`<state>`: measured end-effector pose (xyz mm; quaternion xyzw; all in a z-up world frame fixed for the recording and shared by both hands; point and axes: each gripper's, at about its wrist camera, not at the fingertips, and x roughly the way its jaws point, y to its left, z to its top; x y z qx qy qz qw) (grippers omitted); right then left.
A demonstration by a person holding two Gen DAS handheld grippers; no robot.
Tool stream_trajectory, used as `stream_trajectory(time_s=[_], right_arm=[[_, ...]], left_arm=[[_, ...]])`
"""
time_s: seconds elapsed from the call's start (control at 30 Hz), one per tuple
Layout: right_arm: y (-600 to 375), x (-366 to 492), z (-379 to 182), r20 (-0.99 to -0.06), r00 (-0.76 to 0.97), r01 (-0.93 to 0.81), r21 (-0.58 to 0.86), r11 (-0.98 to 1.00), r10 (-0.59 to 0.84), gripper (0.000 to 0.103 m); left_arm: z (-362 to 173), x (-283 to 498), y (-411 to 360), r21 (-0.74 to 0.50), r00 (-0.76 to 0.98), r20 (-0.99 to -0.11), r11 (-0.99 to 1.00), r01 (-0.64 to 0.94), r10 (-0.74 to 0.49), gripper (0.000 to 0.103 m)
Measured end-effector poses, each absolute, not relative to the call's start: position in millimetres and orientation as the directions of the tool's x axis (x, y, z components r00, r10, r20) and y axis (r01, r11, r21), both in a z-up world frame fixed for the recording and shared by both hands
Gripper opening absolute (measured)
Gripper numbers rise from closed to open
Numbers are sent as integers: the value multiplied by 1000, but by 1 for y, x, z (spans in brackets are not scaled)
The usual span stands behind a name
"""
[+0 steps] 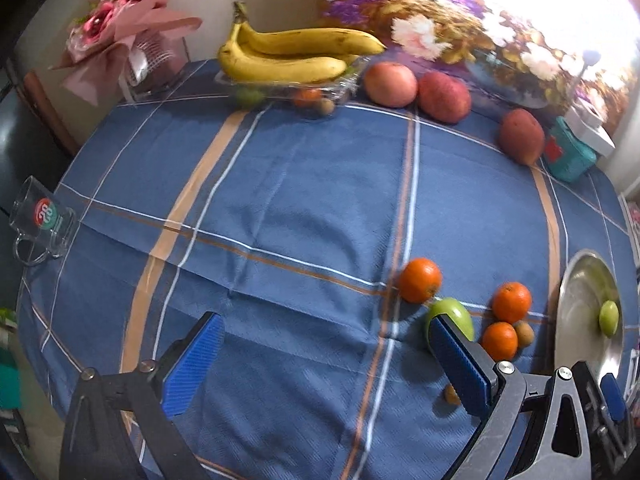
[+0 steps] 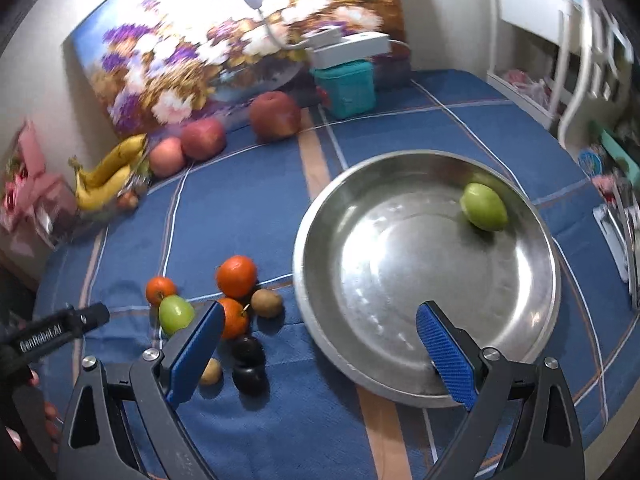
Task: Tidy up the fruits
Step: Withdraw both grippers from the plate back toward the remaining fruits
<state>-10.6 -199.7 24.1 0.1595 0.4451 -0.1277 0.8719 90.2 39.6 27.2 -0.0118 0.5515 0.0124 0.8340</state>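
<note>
The left gripper [image 1: 326,360] is spread wide above the table [image 1: 280,208], with nothing between its blue ribbed pads. The right gripper [image 2: 320,348] is also spread wide and empty; its right finger hangs over the near rim of the steel bowl [image 2: 400,384].

The bowl is round, shallow and shiny, and it stands on a blue checked cloth with tan and white stripes. Inside, near the far right wall, lies one green fruit [image 2: 484,207], smooth and slightly oval, its long axis running from upper left to lower right in the right wrist view.

Left of the bowl is a loose group of fruit: three round oranges [image 2: 236,276] with matte skin, a green apple [image 2: 176,313], a brown kiwi [image 2: 267,303] and two dark plums [image 2: 248,350]. The apple is just beside the left gripper's right finger.

At the far edge, the bananas [image 1: 288,54] lie on a clear plastic tray with stems pointing left in the left wrist view, and three red apples [image 1: 390,84] rest beside them.
</note>
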Motion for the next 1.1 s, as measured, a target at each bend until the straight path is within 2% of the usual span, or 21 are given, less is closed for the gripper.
stream_trajectory(time_s=[0.3,0.5,0.67,0.8,0.97,1.1], right_arm=[[-144,15,15,-814,577,255,95,962,-72,97],[-123,33,6,-841,540,222,132,966,-9,97],[-118,40,6,-852,524,188,123,974,7,97],[-118,36,5,-858,513,168,111,980,10,97],[-124,32,3,-868,495,160,127,979,32,97],[-129,28,5,-872,490,162,100,982,8,97]], left_arm=[[28,98,68,-52,447,-894,993,-103,0,103],[30,103,76,-115,460,-887,986,-119,-48,103],[30,105,70,-149,457,-884,986,-71,-101,103],[28,104,62,-231,435,-878,973,-21,-200,103],[24,100,53,-241,412,-884,970,2,-220,103],[23,96,43,-315,389,-870,949,35,-303,102]])
